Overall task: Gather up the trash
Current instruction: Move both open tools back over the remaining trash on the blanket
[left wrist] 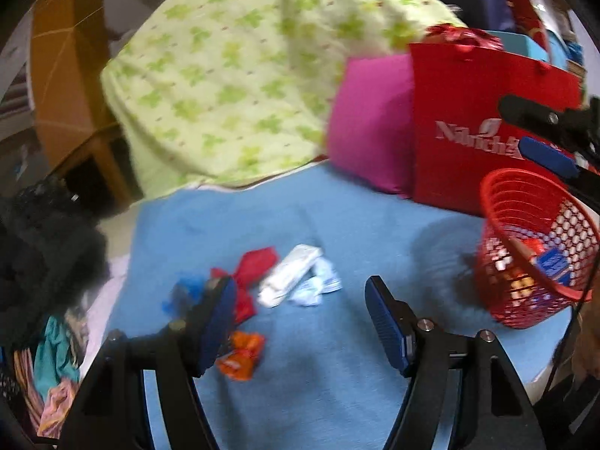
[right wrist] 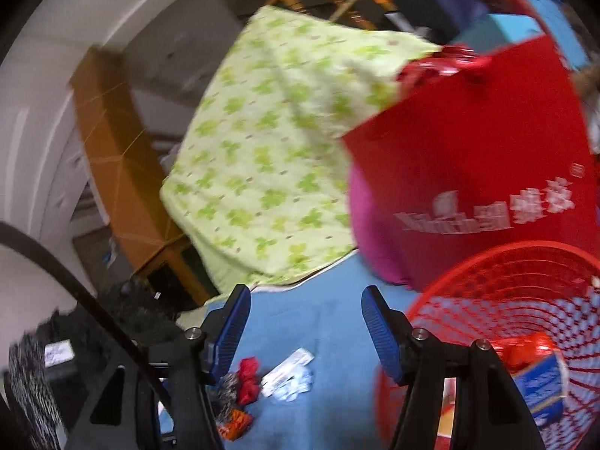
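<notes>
Nearest, the left gripper and the right gripper both hang released, ribbed blue pads apart with nothing between them, above a flat blue sheet. Just beyond lie 4 crumpled scraps: an orange wrapper, red wrapper, white packet and pale tissue. To the right, a red mesh basket holds blurred wrappers; farther back stand a red paper bag, a pink cushion and a quilted green-print blanket.
</notes>
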